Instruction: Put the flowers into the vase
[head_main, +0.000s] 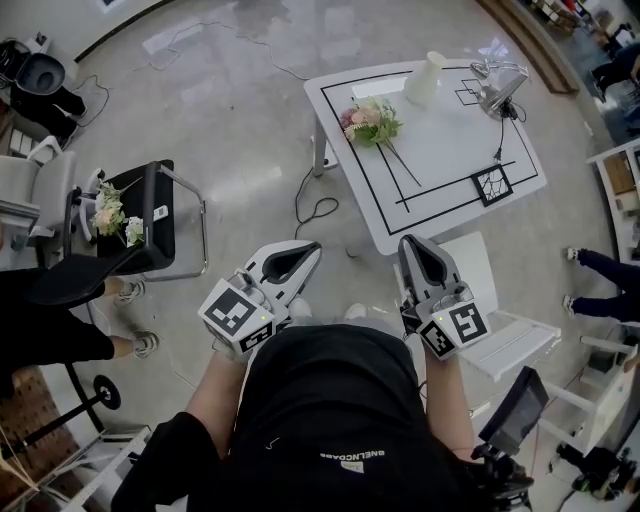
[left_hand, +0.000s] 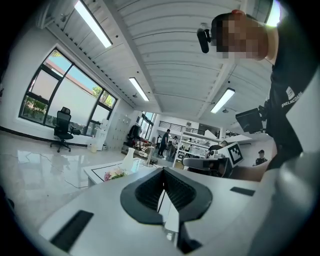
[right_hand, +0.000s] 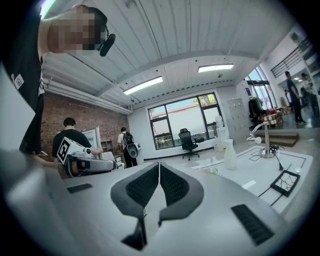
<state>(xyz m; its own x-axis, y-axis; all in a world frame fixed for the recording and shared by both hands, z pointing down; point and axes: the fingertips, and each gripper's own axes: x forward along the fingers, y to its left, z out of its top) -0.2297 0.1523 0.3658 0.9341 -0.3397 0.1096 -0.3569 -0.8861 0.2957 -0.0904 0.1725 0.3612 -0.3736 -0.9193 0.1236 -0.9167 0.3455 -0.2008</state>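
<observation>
The flowers (head_main: 370, 122), a small pink and white bunch with long stems, lie on the white table (head_main: 450, 150) with black lines. A white vase (head_main: 425, 78) stands upright behind them near the table's far edge. My left gripper (head_main: 308, 250) and right gripper (head_main: 409, 243) are held close to my body, short of the table, both shut and empty. In the left gripper view the shut gripper (left_hand: 163, 171) points toward the distant flowers (left_hand: 115, 174) and vase (left_hand: 129, 159). The right gripper (right_hand: 159, 165) is likewise shut, with the vase (right_hand: 230, 154) far ahead to its right.
A metal lamp (head_main: 500, 88) stands at the table's far right corner. A white chair (head_main: 500, 335) sits by the table's near edge. At the left, a black chair (head_main: 150, 225) holds another flower bunch (head_main: 110, 215). A cable (head_main: 315, 205) lies on the floor. People stand around.
</observation>
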